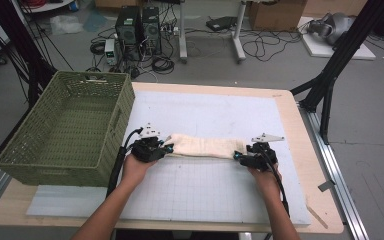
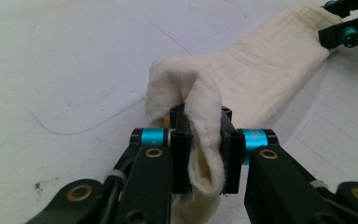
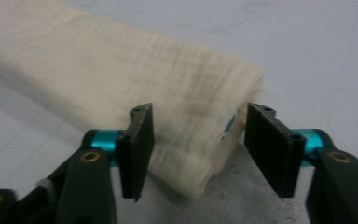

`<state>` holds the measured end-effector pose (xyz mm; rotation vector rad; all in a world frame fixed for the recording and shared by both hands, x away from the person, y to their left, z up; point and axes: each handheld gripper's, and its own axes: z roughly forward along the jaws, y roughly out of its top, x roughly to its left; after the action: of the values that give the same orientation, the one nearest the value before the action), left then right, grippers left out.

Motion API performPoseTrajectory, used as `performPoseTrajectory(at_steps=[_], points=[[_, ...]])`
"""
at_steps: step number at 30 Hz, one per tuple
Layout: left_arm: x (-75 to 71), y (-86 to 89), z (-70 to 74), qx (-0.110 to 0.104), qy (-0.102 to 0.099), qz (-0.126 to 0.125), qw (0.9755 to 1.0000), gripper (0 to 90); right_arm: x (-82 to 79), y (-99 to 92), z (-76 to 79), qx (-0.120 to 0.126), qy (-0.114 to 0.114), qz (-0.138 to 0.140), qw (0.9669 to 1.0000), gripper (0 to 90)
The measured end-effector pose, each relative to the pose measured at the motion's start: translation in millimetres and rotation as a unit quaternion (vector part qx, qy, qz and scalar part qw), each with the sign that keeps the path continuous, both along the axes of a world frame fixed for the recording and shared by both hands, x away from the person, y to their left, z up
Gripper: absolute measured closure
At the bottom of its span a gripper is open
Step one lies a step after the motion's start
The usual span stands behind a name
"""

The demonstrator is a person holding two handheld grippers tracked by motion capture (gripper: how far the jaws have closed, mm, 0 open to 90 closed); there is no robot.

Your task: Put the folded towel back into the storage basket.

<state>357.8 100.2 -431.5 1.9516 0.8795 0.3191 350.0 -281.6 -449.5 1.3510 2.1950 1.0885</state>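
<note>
A cream cloth [image 1: 206,147], folded into a long strip, lies across the middle of the white gridded mat [image 1: 205,195]. My left gripper [image 1: 166,148] is shut on the strip's left end. In the left gripper view the bunched cloth [image 2: 205,140] is pinched between the two black jaws, and the rest of the strip runs off to the upper right toward the other gripper [image 2: 347,25]. My right gripper [image 1: 237,156] sits at the strip's right end. In the right gripper view its jaws stand open around the cloth's end [image 3: 196,121], with the fingers [image 3: 137,144] apart from the fabric.
A green woven basket [image 1: 17,150] stands on the table's left side, close beside my left hand. The wooden table edge [image 1: 320,200] runs along the right. Beyond the table, computer towers [image 1: 139,27], cables and cardboard boxes sit on the floor.
</note>
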Motion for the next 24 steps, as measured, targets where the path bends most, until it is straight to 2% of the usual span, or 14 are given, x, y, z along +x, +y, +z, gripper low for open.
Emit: performPoseTrajectory(at_steps=[5, 8, 10, 14, 15, 16, 18, 19, 20, 21, 24], points=[[-1.8, 1.0, -1.2, 0.000, -0.001, 0.000, 1.0000, 78.5, -1.3, 0.4, 0.9, 0.002, 0.009, 0.004, 1.0000, 53.9], [-2.9, 1.4, -3.4, 0.000, 0.000, 0.001, 1.0000, 78.5, -2.8, 2.8, 1.6, 0.011, 0.014, 0.019, 0.9996, 69.2], [-3.5, 1.8, -5.0, 0.001, 0.002, 0.000, 1.0000, 78.5, -3.1, 3.6, 1.9, 0.009, 0.012, 0.023, 0.9996, 73.6], [-4.9, 2.6, -7.1, 0.001, 0.002, 0.000, 1.0000, 78.6, -2.8, 2.2, 1.4, 0.031, 0.025, 0.022, 0.9989, 78.1], [-5.4, 2.8, -7.4, 0.002, 0.002, 0.000, 1.0000, 78.6, -2.7, 2.0, 1.7, 0.028, 0.023, 0.025, 0.9990, 78.8], [-6.3, 3.3, -7.6, 0.001, 0.001, 0.000, 1.0000, 78.6, -3.2, 2.4, 3.4, 0.014, 0.013, 0.034, 0.9992, 79.5], [-8.2, 4.5, -7.6, -0.002, -0.001, 0.000, 1.0000, 78.8, -4.6, 2.3, 5.5, 0.008, 0.008, 0.037, 0.9993, 79.9], [-9.3, 4.6, -6.6, -0.001, -0.004, -0.002, 1.0000, 78.8, -4.6, 2.3, 5.5, 0.008, 0.008, 0.037, 0.9993, 79.9], [-10.6, 4.2, -5.4, -0.001, -0.008, -0.002, 1.0000, 79.0, -5.4, 1.6, 8.0, 0.005, -0.007, 0.046, 0.9989, 80.0], [-11.4, 4.3, -4.1, -0.001, -0.010, -0.003, 1.0000, 79.0, -5.4, 1.6, 8.0, 0.005, -0.007, 0.046, 0.9989, 80.0], [-16.2, 4.2, 0.9, -0.009, -0.019, -0.003, 0.9998, 79.1, -7.6, -0.3, 12.1, 0.003, -0.025, 0.052, 0.9983, 80.1]])
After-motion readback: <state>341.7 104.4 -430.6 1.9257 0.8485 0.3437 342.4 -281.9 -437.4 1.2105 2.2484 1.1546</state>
